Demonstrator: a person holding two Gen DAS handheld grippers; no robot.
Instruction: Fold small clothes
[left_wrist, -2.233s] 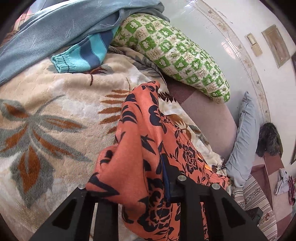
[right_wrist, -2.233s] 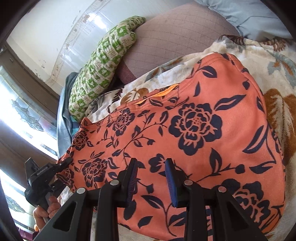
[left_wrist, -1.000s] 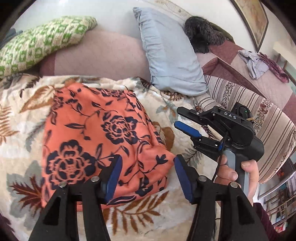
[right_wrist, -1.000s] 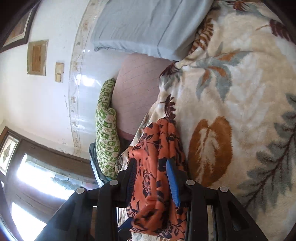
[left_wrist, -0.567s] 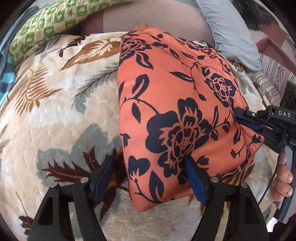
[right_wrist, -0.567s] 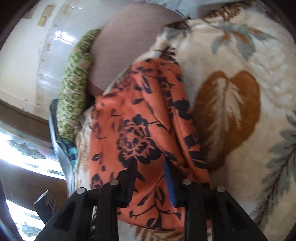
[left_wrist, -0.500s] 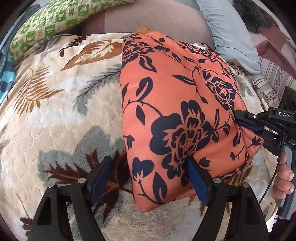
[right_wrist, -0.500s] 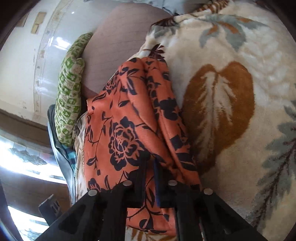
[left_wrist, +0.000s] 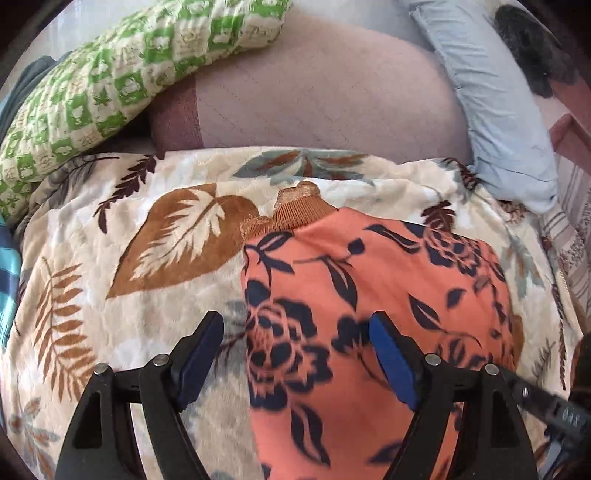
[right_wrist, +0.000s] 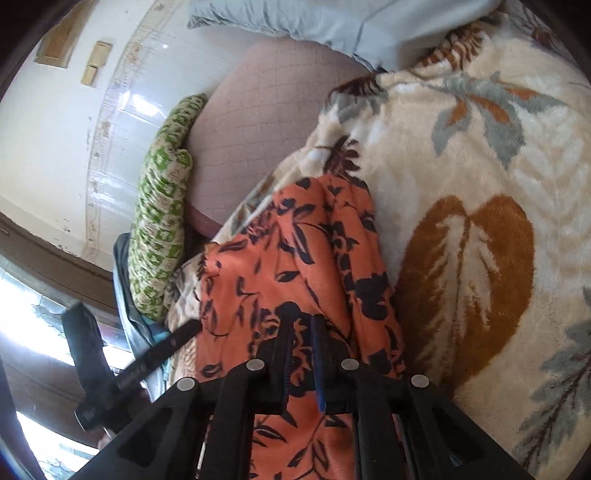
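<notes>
Orange floral garment (left_wrist: 373, 295), ribbed collar (left_wrist: 299, 210) at its far end, lies folded on the leaf-print fleece blanket (left_wrist: 140, 258). Right gripper (right_wrist: 301, 332) pinches a bunched fold of it, jaws nearly closed and easing apart; left gripper (left_wrist: 295, 347) hangs over its near edge, jaws wide, holding nothing. Green checked pillow (left_wrist: 110, 74) and pale blue pillow (left_wrist: 491, 96) lie behind; no containers.

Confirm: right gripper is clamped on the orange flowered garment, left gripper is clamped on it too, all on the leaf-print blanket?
Not quite. The left gripper is open; the left wrist view shows its pads spread apart above the orange flowered garment, not pinching it. The right gripper is clamped on it, on the leaf-print blanket.
</notes>
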